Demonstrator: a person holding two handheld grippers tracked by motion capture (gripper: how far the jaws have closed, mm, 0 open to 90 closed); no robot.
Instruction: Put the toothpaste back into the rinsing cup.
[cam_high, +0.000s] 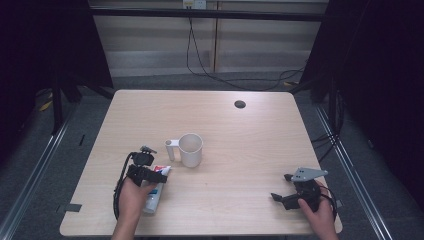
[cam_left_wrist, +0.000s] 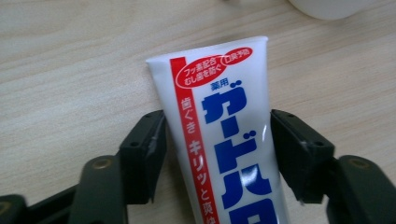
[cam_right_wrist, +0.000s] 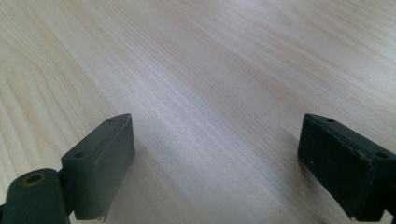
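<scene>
One toothpaste tube (cam_left_wrist: 224, 140), one white mug (cam_high: 190, 149), two grippers on one desk (cam_high: 240, 130). Tube lying flat at the near left of the desk, just beside the mug, long axis running near-to-far, crimped flat end toward the mug. Left gripper (cam_left_wrist: 218, 144) straddling the tube, jaws at either flank, seemingly just touching, pinch uncertain. Right gripper (cam_right_wrist: 217, 158) low over bare wood, jaws spread wide, nothing between.

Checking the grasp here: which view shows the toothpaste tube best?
The left gripper view: the toothpaste tube lies on the table between the jaws, its print readable. The high view shows it small, partly under the left gripper.
</scene>
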